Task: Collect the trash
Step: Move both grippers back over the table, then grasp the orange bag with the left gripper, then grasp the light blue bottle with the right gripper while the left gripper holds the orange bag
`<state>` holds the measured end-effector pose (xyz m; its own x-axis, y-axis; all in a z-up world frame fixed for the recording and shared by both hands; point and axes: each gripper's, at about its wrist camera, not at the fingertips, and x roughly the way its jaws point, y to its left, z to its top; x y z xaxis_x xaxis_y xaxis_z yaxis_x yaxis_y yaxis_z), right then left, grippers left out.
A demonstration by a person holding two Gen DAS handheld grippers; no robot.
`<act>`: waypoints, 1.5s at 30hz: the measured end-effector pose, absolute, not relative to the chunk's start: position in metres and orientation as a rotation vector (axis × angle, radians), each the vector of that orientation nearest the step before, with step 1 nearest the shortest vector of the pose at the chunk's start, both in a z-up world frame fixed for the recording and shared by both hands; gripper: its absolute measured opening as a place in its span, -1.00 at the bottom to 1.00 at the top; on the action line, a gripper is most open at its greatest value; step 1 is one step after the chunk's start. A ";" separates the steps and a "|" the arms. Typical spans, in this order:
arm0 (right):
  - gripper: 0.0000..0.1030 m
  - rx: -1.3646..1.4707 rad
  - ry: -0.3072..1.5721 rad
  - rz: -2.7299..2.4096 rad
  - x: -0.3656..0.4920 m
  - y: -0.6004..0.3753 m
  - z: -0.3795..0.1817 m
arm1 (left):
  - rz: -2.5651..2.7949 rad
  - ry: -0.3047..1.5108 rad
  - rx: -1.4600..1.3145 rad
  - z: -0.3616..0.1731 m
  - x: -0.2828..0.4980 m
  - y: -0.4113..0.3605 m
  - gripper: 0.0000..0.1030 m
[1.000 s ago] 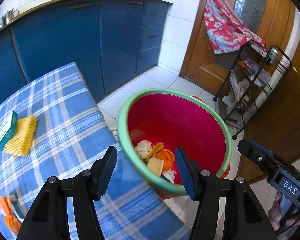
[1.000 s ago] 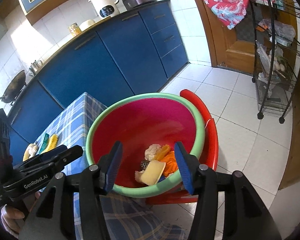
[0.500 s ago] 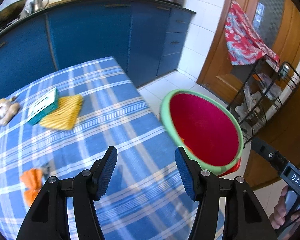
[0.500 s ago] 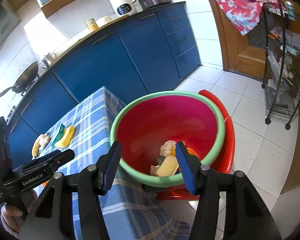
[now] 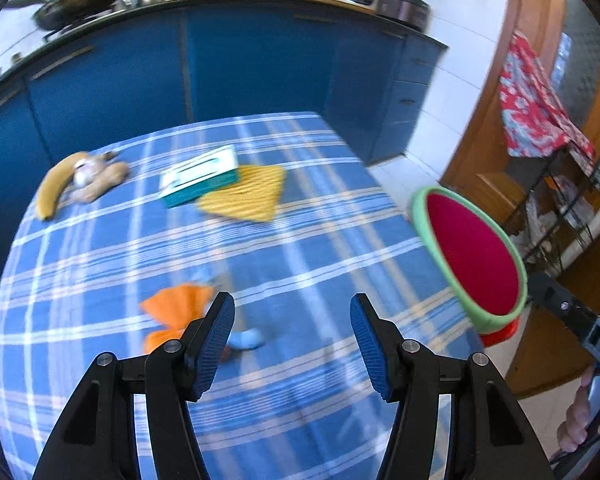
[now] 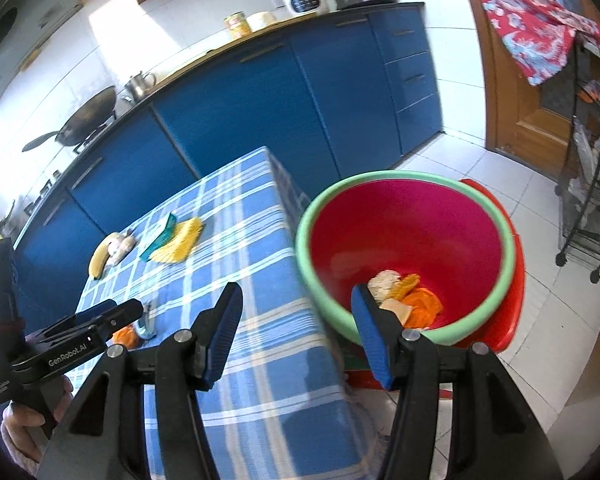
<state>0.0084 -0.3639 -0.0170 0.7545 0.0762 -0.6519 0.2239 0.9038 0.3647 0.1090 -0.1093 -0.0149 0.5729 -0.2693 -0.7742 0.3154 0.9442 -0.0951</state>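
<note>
A red basin with a green rim [image 5: 472, 256] [image 6: 408, 224] stands on a red stool beside the table and holds several scraps [image 6: 404, 296]. My left gripper [image 5: 292, 340] is open and empty above the blue checked tablecloth [image 5: 300, 240], close to an orange scrap [image 5: 176, 304] and a small blue piece [image 5: 246, 338]. My right gripper [image 6: 296, 328] is open and empty, over the table's corner next to the basin. The orange scrap also shows in the right wrist view [image 6: 126, 336], below the left gripper [image 6: 112, 316].
On the table lie a banana [image 5: 54, 188] with ginger, a teal box [image 5: 200, 176] and a yellow cloth [image 5: 248, 196]. Blue cabinets [image 5: 220, 72] run behind. A wire rack [image 6: 592, 168] and a wooden door stand to the right.
My left gripper has swung left from over the basin to above the table, bringing the orange scrap into view. My right gripper has drifted left toward the table corner.
</note>
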 end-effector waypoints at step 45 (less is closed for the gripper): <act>0.14 0.344 0.812 0.063 0.041 -0.274 -0.028 | -0.213 0.913 -0.137 -0.049 0.119 -0.013 -0.27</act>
<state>0.0411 -0.2737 -0.0279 0.6893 0.1863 -0.7001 0.0755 0.9427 0.3251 0.1186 -0.0127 -0.0487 0.5924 -0.2404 -0.7689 0.1242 0.9703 -0.2076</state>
